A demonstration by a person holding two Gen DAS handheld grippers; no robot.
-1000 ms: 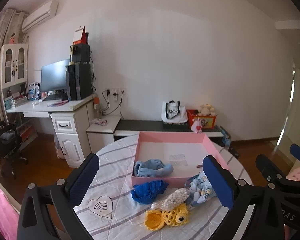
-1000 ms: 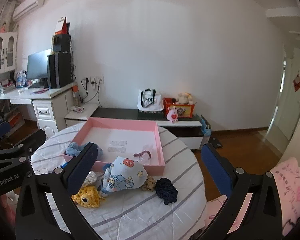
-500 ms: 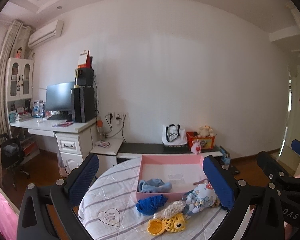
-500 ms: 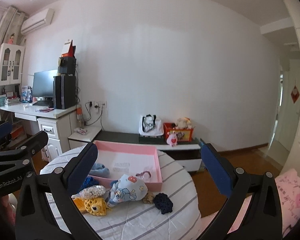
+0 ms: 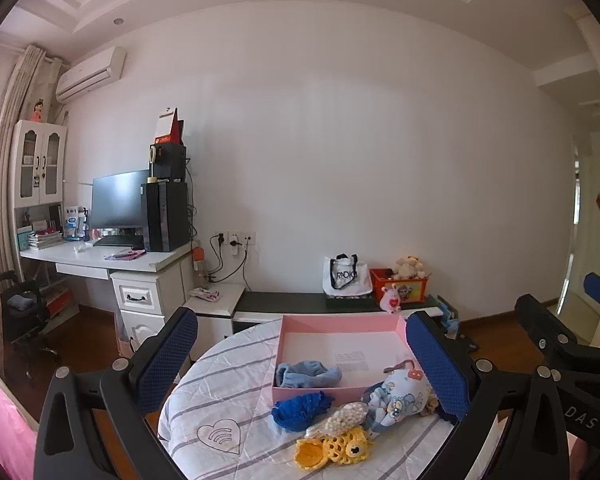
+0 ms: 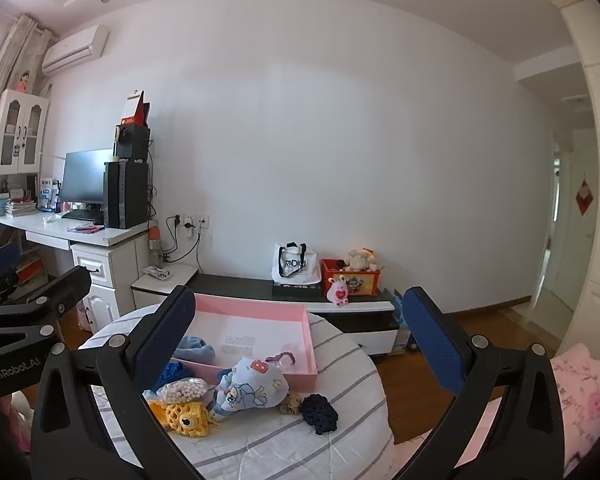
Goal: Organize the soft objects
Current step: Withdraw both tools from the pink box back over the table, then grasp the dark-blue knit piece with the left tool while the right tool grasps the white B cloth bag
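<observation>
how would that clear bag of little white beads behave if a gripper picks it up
The clear bag of white beads looks loosely filled and slumps over the yellow crocheted toy, so it would probably sag either side of the fingers. Its glossy film may be slippery. Beads could shift inside, so a pinch at one end might let the rest droop.

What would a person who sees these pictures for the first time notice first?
First the pink box on the round striped table, with a light blue cloth in its near left corner. In front of it lies a cluster of soft things: a printed blue pouch, a yellow crochet toy and a dark navy knit piece. Both tools, left and right, frame the scene wide open and empty.
</observation>
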